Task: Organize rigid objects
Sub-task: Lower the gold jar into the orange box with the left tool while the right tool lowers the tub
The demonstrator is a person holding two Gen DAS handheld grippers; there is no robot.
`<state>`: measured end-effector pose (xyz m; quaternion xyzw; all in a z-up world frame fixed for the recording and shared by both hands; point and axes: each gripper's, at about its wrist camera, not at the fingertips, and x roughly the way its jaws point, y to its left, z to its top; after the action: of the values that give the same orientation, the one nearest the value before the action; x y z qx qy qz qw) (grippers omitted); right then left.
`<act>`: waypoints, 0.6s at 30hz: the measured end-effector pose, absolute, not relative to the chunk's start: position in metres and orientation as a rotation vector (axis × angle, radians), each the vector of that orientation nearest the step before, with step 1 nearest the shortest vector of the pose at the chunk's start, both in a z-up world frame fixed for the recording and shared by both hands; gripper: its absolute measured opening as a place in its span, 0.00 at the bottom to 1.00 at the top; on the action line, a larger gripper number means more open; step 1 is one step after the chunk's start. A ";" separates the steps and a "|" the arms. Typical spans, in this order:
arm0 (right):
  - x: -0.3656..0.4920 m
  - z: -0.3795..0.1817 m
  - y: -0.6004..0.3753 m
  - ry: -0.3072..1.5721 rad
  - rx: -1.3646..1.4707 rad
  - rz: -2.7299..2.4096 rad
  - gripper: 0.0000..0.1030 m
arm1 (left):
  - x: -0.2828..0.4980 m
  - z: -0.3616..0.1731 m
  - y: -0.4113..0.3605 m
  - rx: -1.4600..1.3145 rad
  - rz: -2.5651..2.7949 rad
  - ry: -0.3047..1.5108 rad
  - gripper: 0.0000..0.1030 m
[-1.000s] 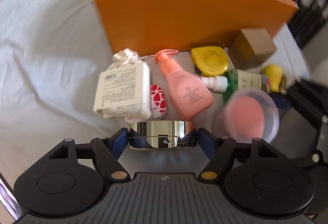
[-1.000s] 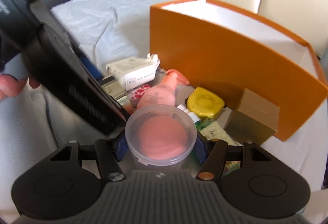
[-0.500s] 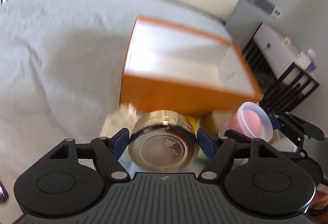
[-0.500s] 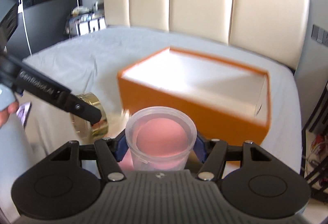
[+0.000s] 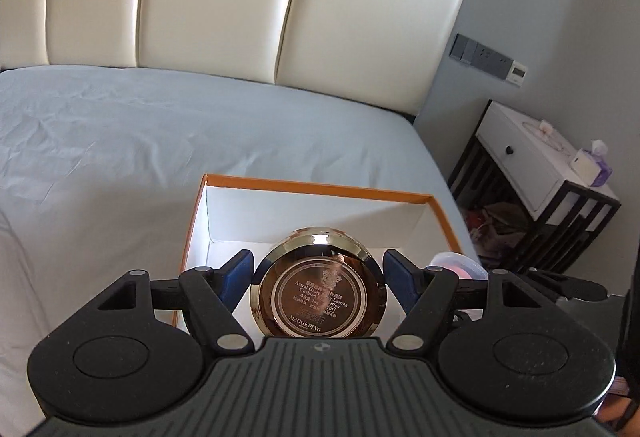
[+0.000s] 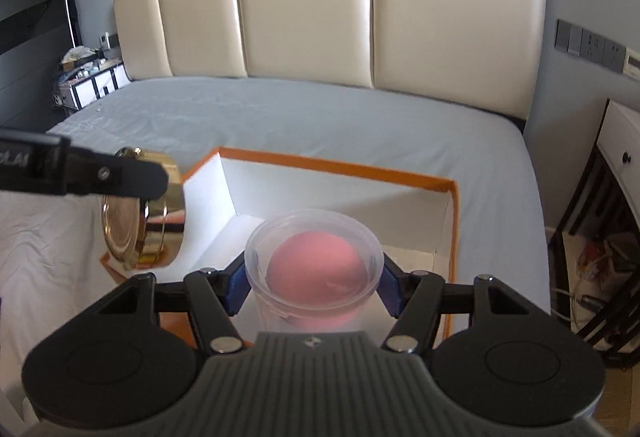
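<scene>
left wrist view: left gripper (image 5: 318, 275) clamps gold compact (image 5: 319, 287) above orange box (image 5: 316, 189).

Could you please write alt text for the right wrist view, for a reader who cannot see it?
The right gripper holds a clear plastic tub with a pink sponge inside, above an open orange box on a grey bed. At left, the left gripper holds a gold compact.
</scene>
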<state>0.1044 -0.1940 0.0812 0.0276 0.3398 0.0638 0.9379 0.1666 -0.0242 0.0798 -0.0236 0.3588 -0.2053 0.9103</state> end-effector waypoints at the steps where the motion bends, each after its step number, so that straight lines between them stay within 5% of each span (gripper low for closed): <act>1: 0.109 0.077 -0.193 0.709 0.054 0.129 0.61 | 0.171 0.074 -0.025 -0.044 -0.422 0.749 0.79; 18: 0.157 0.023 -0.178 0.927 0.083 0.158 0.61 | 0.185 0.003 -0.020 0.143 -0.422 0.982 0.79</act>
<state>0.1573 -0.1779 0.0225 0.0400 0.4464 0.0763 0.8907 0.1854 -0.0196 0.0026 0.0680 0.4674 -0.2010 0.8582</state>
